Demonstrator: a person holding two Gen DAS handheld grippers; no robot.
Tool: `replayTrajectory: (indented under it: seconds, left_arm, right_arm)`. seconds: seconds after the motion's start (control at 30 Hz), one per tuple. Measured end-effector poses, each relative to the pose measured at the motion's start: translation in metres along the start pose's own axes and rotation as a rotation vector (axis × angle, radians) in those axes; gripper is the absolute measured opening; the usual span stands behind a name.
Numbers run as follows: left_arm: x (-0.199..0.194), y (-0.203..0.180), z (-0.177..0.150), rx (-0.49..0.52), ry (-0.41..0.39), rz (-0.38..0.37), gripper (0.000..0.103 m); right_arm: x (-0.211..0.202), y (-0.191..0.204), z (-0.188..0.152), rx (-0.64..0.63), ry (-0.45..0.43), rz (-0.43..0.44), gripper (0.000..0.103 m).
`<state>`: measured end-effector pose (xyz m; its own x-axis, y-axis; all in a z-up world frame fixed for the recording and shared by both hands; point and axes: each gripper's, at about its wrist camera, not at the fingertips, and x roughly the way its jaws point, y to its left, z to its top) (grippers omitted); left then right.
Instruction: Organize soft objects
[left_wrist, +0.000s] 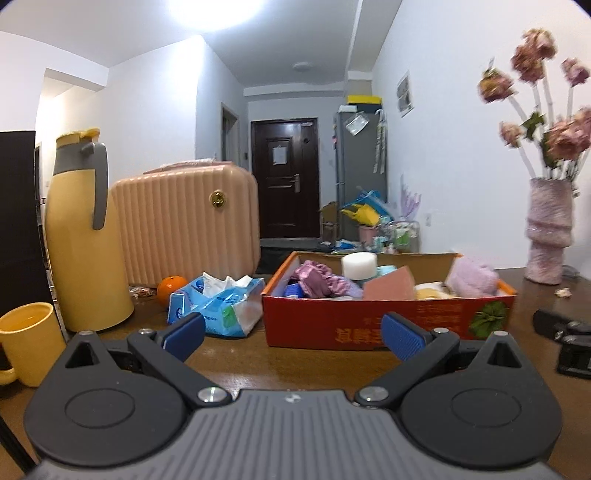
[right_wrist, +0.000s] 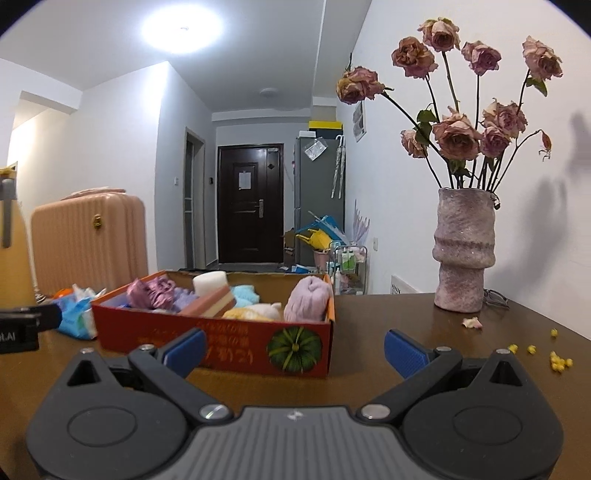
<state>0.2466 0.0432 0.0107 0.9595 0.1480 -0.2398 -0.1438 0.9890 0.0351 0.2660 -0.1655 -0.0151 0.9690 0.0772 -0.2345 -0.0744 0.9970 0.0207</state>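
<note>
Showing both tongs idle above a brown table: left gripper spread wide with nothing between its blue pads; right gripper likewise spread wide and empty, pads clear of everything. Directly ahead, a red cardboard box printed with a pumpkin, already loaded with the soft objects: a lilac rolled towel upright at the right end, a pink-and-cream sponge tilted across the middle, a white foam cylinder behind it, purple crumpled fabric at the left end, pale blue and yellow pieces between. Just beside the box's left end, an opened blue tissue pack, judged to be the likeliest soft item left out. Near that pack, an orange, a yellow thermos, a yellow mug and a pink ribbed case. Right of the box, well apart, a vase of dried roses, fallen petal and yellow crumbs nearby. Probable hazards: pinching only loose tissue, so that sheets pull free while the pack stays put; sweeping leftward into mug or thermos; nudging the light box along the table; dislodging the leaning sponge or upright towel when adding to an already full box.
</note>
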Motion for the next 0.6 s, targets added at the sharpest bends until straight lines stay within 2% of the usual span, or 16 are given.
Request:
replayTrajectory:
  seconds: [0.27,0.6]
  left_arm:
    - [-0.082,-0.006,-0.006,0.020,-0.039,-0.082,0.103]
    - [-0.168,-0.004,-0.026,0.000,-0.081,-0.190,0.103]
  right_arm:
    - [-0.076,-0.005,-0.002,0.005,0.009,0.035,0.103]
    - [-0.174,-0.014,-0.008,-0.001,-0.035,0.073,0.103]
